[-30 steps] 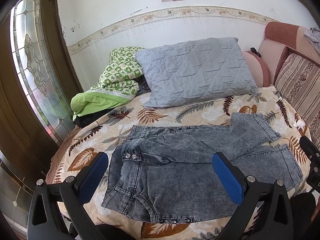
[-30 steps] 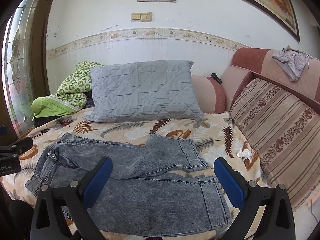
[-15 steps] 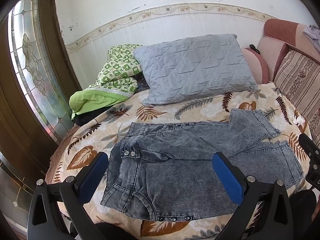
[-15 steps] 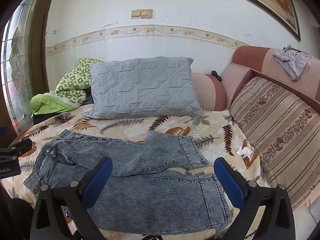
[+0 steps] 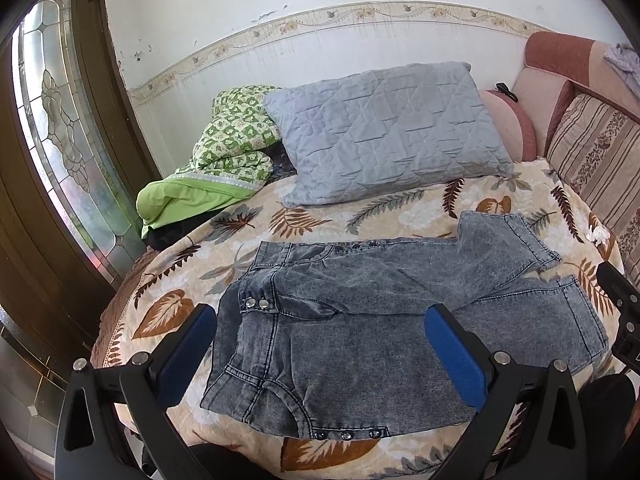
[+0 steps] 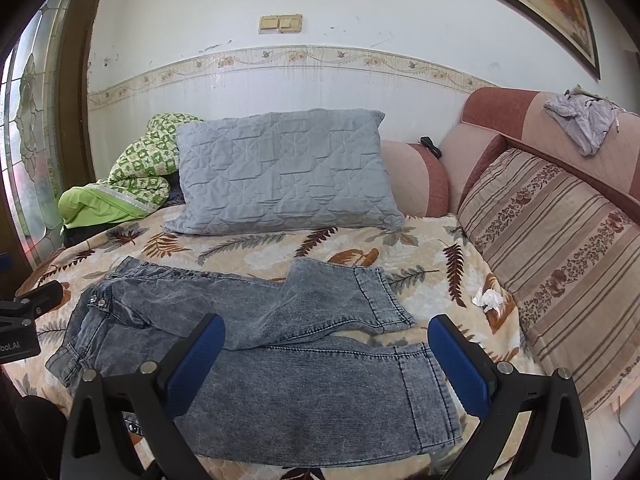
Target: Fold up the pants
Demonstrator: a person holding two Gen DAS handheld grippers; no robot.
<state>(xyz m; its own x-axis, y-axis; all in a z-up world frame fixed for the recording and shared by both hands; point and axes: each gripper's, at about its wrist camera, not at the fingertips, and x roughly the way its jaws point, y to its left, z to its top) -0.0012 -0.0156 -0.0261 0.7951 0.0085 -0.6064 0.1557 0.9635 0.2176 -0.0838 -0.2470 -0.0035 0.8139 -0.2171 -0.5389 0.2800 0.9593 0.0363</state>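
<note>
Grey acid-wash denim pants (image 5: 360, 332) lie spread on the leaf-print bed cover (image 5: 320, 216), waist at the left, legs to the right, the far leg angled over the near one. They also show in the right wrist view (image 6: 280, 344). My left gripper (image 5: 320, 348) is open and empty above the waist end. My right gripper (image 6: 326, 360) is open and empty above the near leg. Part of the right gripper shows at the left wrist view's right edge (image 5: 620, 312).
A grey quilted pillow (image 6: 280, 176) and a green blanket (image 6: 132, 184) lie at the back. Striped cushions (image 6: 560, 240) and a sofa back line the right side. A crumpled white tissue (image 6: 488, 299) lies near the cushions. A glass-panelled door (image 5: 60, 140) stands at left.
Both cameras have tilted slightly, so the bed and pants sit a little lower in view. The pants have not moved and both grippers stay open.
</note>
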